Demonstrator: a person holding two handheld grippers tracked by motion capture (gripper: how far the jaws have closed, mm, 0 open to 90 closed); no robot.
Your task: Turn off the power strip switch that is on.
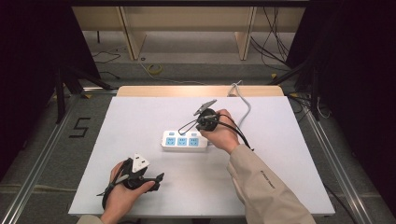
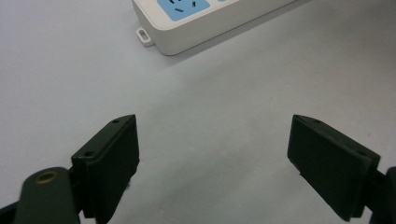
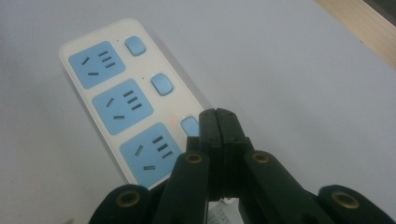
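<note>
We see a white table [image 1: 140,121] on grey flooring, dark curtains at both sides. A white power strip [image 1: 185,140] lies mid-table. The right gripper [image 3: 215,122], jaws pressed together, sits by its nearest switch [image 3: 189,125]. The left gripper [image 2: 212,154] hangs spread wide.

The left hand-held gripper [image 1: 156,179] rests low near the person with jaws spread wide, while the right hand-held gripper [image 1: 183,128], arm outstretched, has its jaws pressed together

A beige sleeve [image 1: 266,186] covers the right arm; black grippers trail black cables.
</note>
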